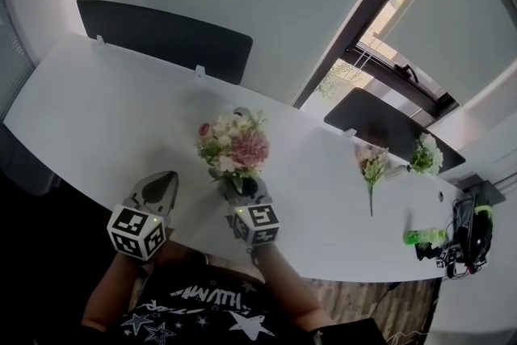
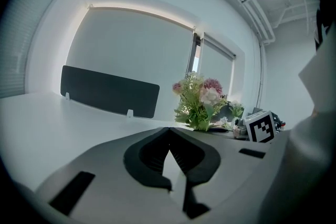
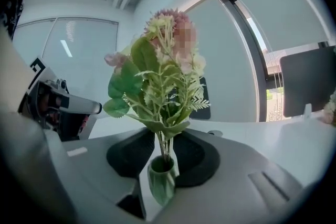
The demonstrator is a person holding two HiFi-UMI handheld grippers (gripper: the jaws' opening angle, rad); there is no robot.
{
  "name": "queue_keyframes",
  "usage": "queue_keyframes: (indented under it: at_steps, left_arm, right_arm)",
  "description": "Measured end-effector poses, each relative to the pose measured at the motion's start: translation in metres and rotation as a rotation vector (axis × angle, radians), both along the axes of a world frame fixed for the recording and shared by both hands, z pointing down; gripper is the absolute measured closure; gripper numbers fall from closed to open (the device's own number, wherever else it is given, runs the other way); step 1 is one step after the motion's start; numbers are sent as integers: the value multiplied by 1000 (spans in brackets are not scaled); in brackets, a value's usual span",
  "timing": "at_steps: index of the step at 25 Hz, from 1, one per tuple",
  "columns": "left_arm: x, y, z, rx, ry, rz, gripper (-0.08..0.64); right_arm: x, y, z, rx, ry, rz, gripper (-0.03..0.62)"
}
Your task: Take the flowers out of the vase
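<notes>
On your right gripper [image 3: 163,137], the tips pinch the stems [image 3: 164,148] just above the mouth of the vase [image 3: 160,183], which stands upright in the wider gap behind them. That gripper reaches in almost level from the near edge of the table [image 1: 105,125], tilted slightly down, with its cube [image 1: 257,224] close to your body.

Your left gripper [image 2: 169,136] has its jaws pressed together on nothing. It sits just left of the right one and points across the table, apart from the vase.

The vase is small and green and holds the flowers [image 1: 234,145], pink and white heads over green leaves, all in it. It stands near the table's near edge. A sprig [image 1: 371,164] and a white bunch [image 1: 425,154] lie on the table well to the right.
</notes>
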State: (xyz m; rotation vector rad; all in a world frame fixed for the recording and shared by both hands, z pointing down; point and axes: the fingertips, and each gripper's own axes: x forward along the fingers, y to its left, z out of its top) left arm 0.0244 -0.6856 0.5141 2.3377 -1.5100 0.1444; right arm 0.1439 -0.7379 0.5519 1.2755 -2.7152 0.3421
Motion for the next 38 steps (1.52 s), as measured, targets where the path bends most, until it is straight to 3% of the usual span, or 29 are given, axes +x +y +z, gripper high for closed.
queue_keyframes:
  at_steps: [8, 23, 38]
  left_arm:
    - [-5, 7, 1, -14, 2, -7, 552]
    - [-25, 19, -27, 38, 2, 34, 552]
    - [-27, 81, -45, 76, 11, 153, 552]
  right_arm:
    - [3, -1, -31, 50, -50, 11, 498]
    - [10, 1, -129, 196, -161, 98, 502]
    - [2, 87, -164, 255, -175, 153, 503]
